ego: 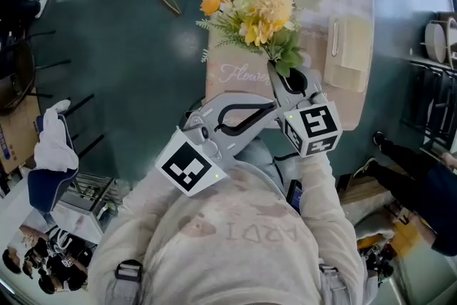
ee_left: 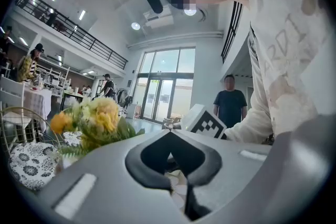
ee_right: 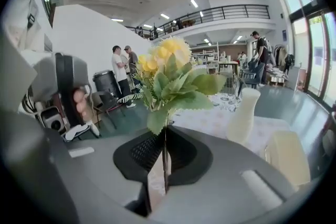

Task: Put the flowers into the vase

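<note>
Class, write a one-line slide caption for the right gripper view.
Right gripper shut on the flowers, with the white vase standing on the table beyond.

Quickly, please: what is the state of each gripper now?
Left gripper: closed, holding nothing.
Right gripper: closed on the stem of the flowers.

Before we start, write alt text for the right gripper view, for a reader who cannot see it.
The right gripper is shut on the thin stem of a bunch of yellow flowers with green leaves, held upright. Beyond it, to the right, a white vase stands on a cloth-covered table.
</note>
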### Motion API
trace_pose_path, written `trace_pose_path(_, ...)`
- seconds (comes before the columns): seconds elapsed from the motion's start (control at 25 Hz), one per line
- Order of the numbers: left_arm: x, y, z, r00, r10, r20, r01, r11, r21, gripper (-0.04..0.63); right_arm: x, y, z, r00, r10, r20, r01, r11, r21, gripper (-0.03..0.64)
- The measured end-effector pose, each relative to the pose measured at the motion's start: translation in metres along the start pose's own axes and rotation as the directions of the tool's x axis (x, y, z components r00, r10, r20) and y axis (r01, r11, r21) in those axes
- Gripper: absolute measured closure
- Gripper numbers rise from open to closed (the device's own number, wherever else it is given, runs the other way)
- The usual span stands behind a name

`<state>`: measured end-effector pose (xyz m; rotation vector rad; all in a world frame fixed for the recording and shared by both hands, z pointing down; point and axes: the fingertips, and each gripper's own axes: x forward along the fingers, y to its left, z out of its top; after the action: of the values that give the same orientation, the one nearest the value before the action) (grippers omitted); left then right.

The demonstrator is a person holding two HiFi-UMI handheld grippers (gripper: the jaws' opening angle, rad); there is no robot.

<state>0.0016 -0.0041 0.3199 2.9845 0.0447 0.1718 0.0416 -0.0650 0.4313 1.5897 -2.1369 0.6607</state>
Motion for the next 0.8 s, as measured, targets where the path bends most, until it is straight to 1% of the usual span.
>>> trace_pose_path(0.08,-0.003,-0.004,0.008,1.0,-0.016,0.011,0.015,1.0,0.018,0.594,-0.017,0.002,0.027,0.996,-0.014,0.089,0.014,1.0,0.002,0.572)
trace_pose_path(0.16,-0.006,-0.007,0.016,0.999,-0.032,0.025,0.031,0.999,0.035,0.595,-0.034,0.006,0.05,0.985,-0.023,0.173,0.023,1.0,0.005,0.572)
trace_pose_path(0.28,-0.004,-0.011,0.026,0.997,-0.061,0.039,0.058,0.996,0.074,0.595,-0.062,0.004,0.078,0.958,-0.056,0.283,0.056,0.998,0.01,0.572)
trace_pose_path(0.4,-0.001,-0.014,0.033,0.996,-0.077,0.046,0.072,0.992,0.101,0.595,-0.087,0.002,0.096,0.928,-0.084,0.363,0.082,0.996,0.022,0.572)
trace_pose_path(0.48,-0.002,-0.014,0.036,0.995,-0.079,0.052,0.073,0.992,0.107,0.595,-0.094,0.001,0.104,0.915,-0.096,0.393,0.091,0.995,0.032,0.572)
trace_pose_path(0.64,0.0,-0.014,0.038,0.996,-0.075,0.058,0.069,0.992,0.107,0.595,-0.098,-0.004,0.11,0.902,-0.105,0.418,0.096,0.995,0.04,0.572)
trace_pose_path(0.8,0.02,-0.016,0.045,0.996,-0.053,0.067,0.045,0.993,0.113,0.594,-0.106,-0.026,0.119,0.886,-0.088,0.456,0.08,0.996,0.035,0.572)
